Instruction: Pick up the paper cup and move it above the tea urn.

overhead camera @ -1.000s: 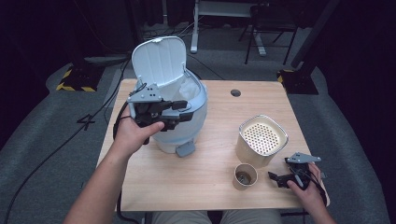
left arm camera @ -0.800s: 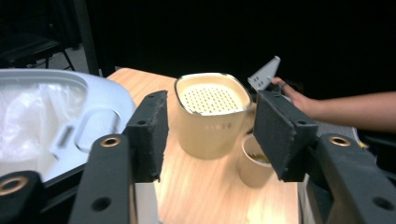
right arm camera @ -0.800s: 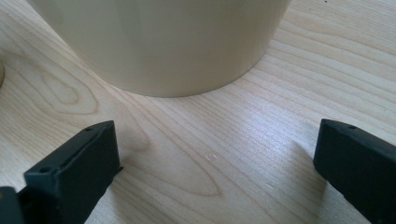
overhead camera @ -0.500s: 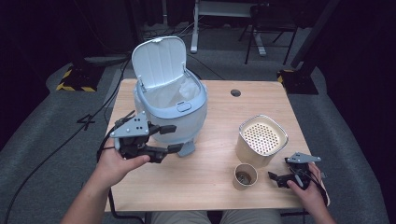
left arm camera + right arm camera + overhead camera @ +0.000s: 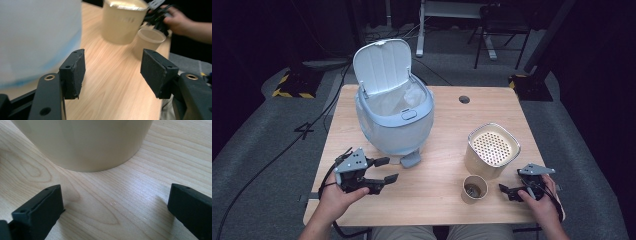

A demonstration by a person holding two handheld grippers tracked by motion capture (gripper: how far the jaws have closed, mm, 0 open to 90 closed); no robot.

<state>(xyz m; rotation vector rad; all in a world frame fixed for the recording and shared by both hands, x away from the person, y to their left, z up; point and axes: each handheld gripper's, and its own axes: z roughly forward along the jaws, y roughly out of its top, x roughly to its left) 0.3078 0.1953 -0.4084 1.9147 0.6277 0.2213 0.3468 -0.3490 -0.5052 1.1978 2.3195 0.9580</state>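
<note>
My left gripper (image 5: 384, 170) rests near the front of the bin (image 5: 394, 117), fingers (image 5: 74, 72) spread and empty, the bin's lid up so that it can take waste. My right gripper (image 5: 508, 190) lies on the table (image 5: 437, 200) right of the bin, jaws wide and empty. It faces the cup (image 5: 474, 189), which stands before the canister (image 5: 492, 150), probably next to be grasped.

No words, brands, numbers or signs can be read on anything here, in the high view or either gripper view.
</note>
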